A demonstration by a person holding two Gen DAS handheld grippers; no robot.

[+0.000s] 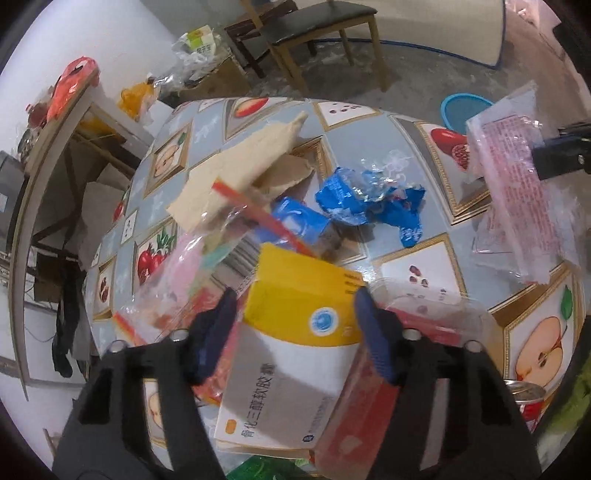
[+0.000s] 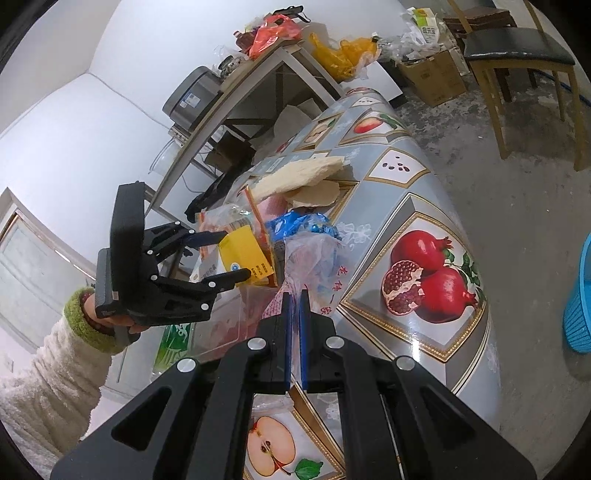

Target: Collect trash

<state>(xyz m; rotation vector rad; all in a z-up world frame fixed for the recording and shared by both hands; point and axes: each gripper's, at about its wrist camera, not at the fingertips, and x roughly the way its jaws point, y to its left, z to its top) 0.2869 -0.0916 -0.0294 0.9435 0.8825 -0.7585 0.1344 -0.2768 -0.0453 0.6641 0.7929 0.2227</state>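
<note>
White walls (image 2: 92, 74), bare grey concrete floor (image 2: 517, 184). Wooden chair (image 1: 317, 26) with dark seat beyond the fruit-print table (image 2: 424, 206). Side table (image 2: 258, 74) against wall, cardboard box (image 2: 436, 77) on floor.

A table (image 2: 436, 192) under a glossy grey cloth printed with pomegranates and apples carries the litter: crumpled blue wrappers (image 1: 369, 199), beige paper scraps (image 1: 243, 166), a clear bag with a red strip (image 1: 192, 266), a yellow-and-white medicine box (image 1: 291, 332), and a red can (image 1: 528, 402) at the near edge.
</note>
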